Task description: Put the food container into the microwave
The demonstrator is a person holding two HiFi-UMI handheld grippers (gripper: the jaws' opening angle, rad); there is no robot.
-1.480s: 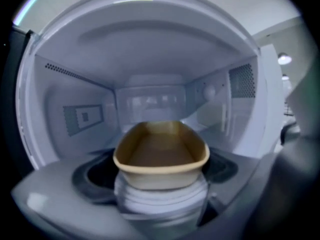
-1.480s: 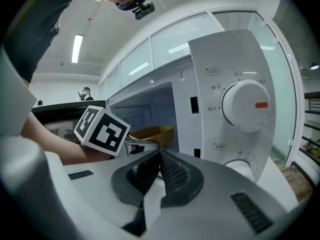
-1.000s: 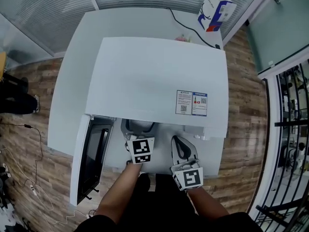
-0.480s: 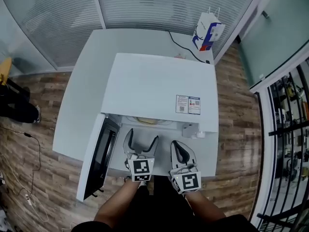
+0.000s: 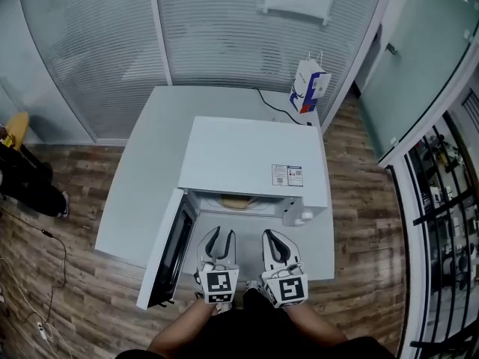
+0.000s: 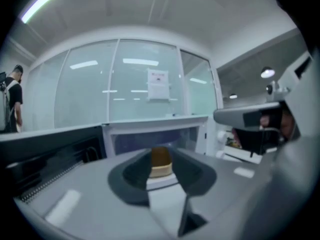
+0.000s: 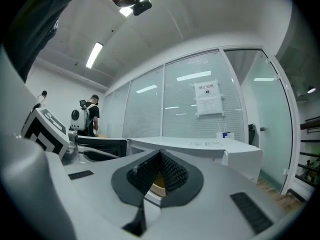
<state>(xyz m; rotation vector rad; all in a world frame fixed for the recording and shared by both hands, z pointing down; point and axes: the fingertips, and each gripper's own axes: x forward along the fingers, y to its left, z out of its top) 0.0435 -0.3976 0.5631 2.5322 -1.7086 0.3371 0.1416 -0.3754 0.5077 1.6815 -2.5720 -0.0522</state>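
Head view, nearest first: holding left gripper (image 5: 221,235) before open microwave (image 5: 254,152), jaws having just been closing to narrow gap, gripping nothing. Holding right gripper (image 5: 274,235) just beside it, jaws meeting at tips, empty. Finding door (image 5: 177,249) standing open at left. Seeing food container (image 5: 233,201) sitting inside cavity, apart from both grippers. Spotting paper bag (image 5: 307,88) standing at far corner of tabletop (image 5: 150,163).

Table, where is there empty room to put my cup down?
The widest bare patch is on the left of the table, between the microwave and the table's left edge. Behind the microwave is another bare strip, until the cable and paper bag at the far right corner. The front is crowded: the open door sticks out there. The food container sits inside.
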